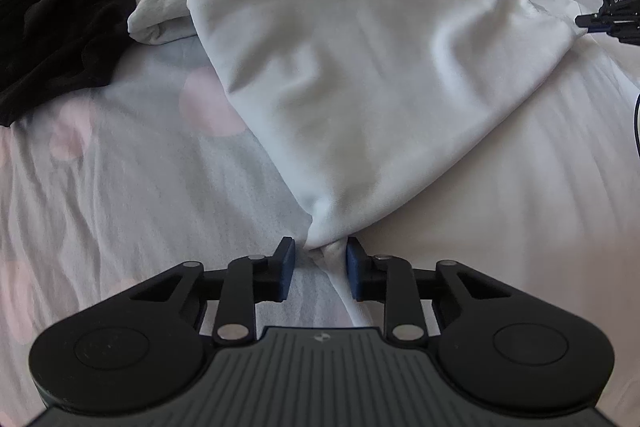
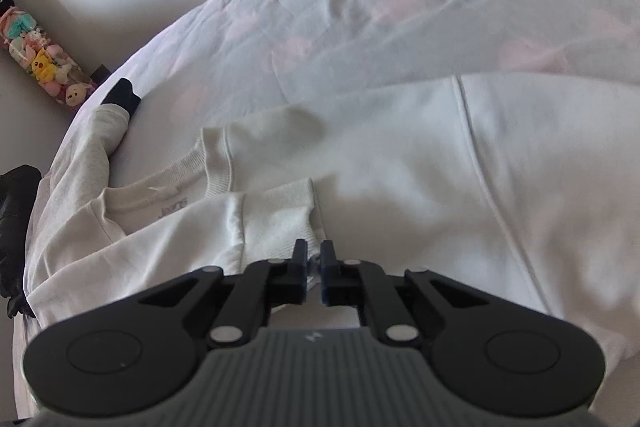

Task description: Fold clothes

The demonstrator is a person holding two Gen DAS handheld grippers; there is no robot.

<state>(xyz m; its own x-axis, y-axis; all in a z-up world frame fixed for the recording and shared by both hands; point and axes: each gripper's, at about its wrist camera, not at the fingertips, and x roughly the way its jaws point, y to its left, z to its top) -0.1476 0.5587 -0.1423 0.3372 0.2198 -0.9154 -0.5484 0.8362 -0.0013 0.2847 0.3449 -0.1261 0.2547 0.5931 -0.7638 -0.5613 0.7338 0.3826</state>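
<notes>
A white sweatshirt (image 1: pixel 360 75) lies rumpled on the bed, with a folded-over panel drawn to a point at my left gripper (image 1: pixel 320 267). That bunched corner sits between the blue pads and touches the right one. A strip of sheet shows beside the left pad, so the jaws stand a little apart. In the right wrist view the same sweatshirt (image 2: pixel 440 187) shows its ribbed collar (image 2: pixel 216 171) and a ribbed cuff (image 2: pixel 288 215). My right gripper (image 2: pixel 314 263) is shut on a thin edge of the cloth by that cuff. The right gripper (image 1: pixel 592 21) also shows at the panel's far right corner.
The bed sheet (image 1: pixel 120 187) is pale with pink patches. A black garment (image 1: pixel 52 7) is heaped at the left. A grey sleeve with a dark cuff (image 2: pixel 108 123) lies at the bed's edge. Plush toys (image 2: pixel 40 63) stand along the wall.
</notes>
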